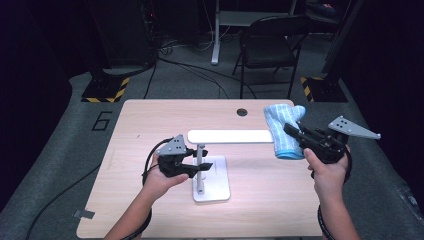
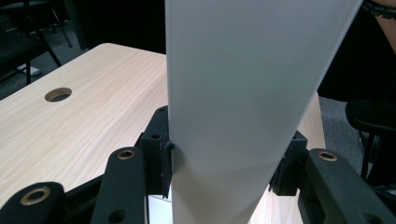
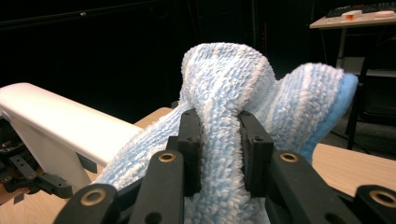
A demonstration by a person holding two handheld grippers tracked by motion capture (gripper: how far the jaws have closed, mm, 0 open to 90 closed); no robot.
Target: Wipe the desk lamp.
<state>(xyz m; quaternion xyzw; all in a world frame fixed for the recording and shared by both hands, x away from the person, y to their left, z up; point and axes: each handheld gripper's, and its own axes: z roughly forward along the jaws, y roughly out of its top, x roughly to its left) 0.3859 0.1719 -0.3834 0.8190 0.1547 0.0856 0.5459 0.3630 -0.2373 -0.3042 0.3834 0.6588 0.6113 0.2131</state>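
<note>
Tabletop (image 1: 150,125): towel (image 3: 224,93) (lower part jaw-hidden)

The right gripper (image 3: 219,149) pinches a blue-and-white towel (image 3: 229,84) between its fingers (image 3: 190,144), beside a white bar (image 3: 56,119).

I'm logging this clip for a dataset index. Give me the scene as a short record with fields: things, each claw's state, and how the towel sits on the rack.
table: light wood, round hole near the far edge
rack: white stand, post on a flat base, long bar on top
towel: blue and white, draped over the bar's right end
left claw: shut on the post
right claw: shut on the towel, pinching a fold of it
hands: one on each claw, coming in from the near edge
</note>
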